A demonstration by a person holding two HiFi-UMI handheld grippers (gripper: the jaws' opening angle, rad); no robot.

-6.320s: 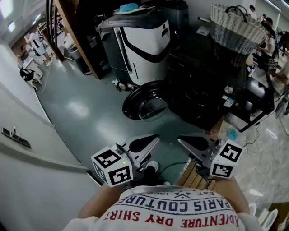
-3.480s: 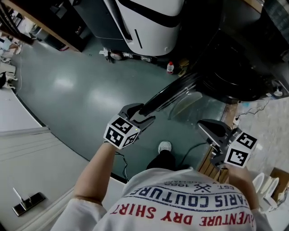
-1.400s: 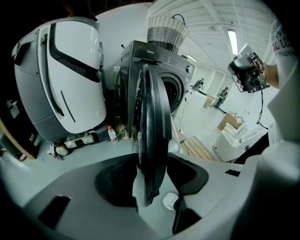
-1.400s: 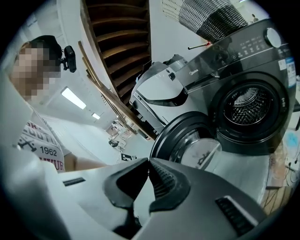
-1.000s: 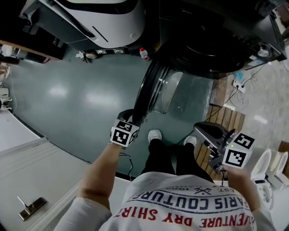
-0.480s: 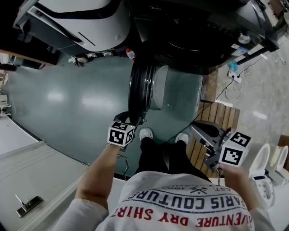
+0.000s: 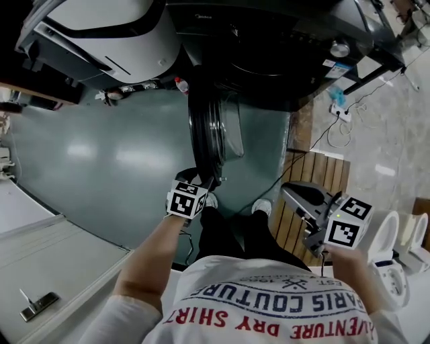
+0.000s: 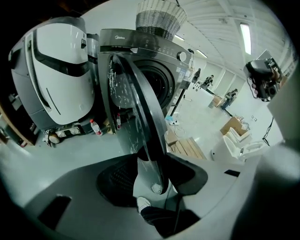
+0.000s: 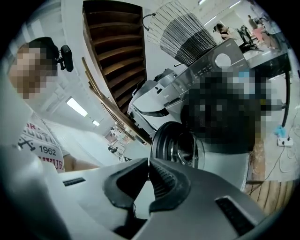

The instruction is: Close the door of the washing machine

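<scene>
The dark front-loading washing machine (image 7: pixel 269 60) stands at the top of the head view. Its round glass door (image 7: pixel 205 127) is half open and points edge-on toward me. My left gripper (image 7: pixel 201 180) holds the door's outer rim. In the left gripper view the rim (image 8: pixel 151 168) runs down between the jaws, which are closing on it, and the open drum (image 8: pixel 159 79) shows behind. My right gripper (image 7: pixel 295 191) hangs off to the right over the wooden slats, shut and empty. In the right gripper view its tips (image 9: pixel 148 164) meet, and the door (image 9: pixel 171 140) is far ahead.
A white-and-black appliance (image 7: pixel 101 33) stands left of the machine, with a small bottle (image 7: pixel 180 85) at its foot. A wicker basket (image 8: pixel 159 14) sits on the machine. Wooden slats (image 7: pixel 316 175) and a cable lie at the right. My feet (image 7: pixel 261 207) are just below the door.
The door has swung from wide open to half shut, with my left gripper clamped on its rim and moving with it. The right gripper has drifted along at the right, shut.
</scene>
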